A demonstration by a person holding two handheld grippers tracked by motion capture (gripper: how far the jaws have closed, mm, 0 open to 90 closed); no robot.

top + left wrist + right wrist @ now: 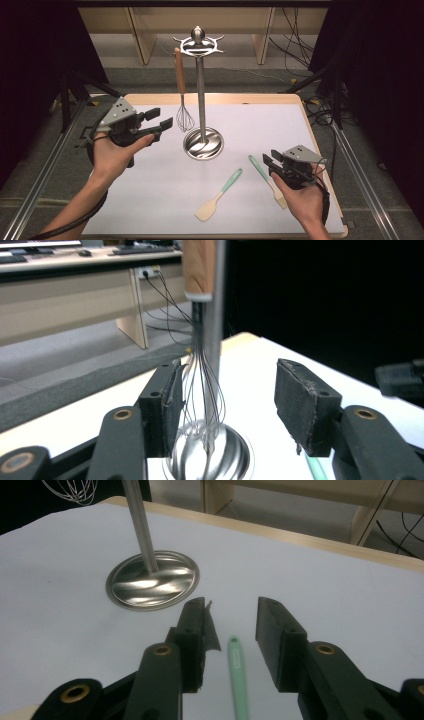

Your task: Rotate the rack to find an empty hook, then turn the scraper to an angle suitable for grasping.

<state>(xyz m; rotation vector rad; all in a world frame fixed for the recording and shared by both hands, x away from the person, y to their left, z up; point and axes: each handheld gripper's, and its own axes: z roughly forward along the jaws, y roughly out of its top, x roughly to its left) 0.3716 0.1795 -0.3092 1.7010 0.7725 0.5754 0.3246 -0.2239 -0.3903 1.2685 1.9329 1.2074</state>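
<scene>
A wire whisk (184, 117) with a wooden handle hangs from a hook of the steel utensil stand (201, 90). Its wires hang just above the stand's round base. My left gripper (165, 117) is open just left of the whisk. In the left gripper view the whisk wires (202, 390) hang between the open pads (172, 405), nearer the left one and untouched. My right gripper (268, 161) is open above a green-handled spatula (257, 167) that lies on the mat. In the right gripper view the green handle (237, 675) runs between the spread jaws, and neither pad touches it.
A second green-handled spatula (220, 196) lies on the white mat (150, 200) in front of the stand's base (203, 143). The table's wooden edge (320, 150) runs close to my right hand. Cables lie on the floor beyond the table.
</scene>
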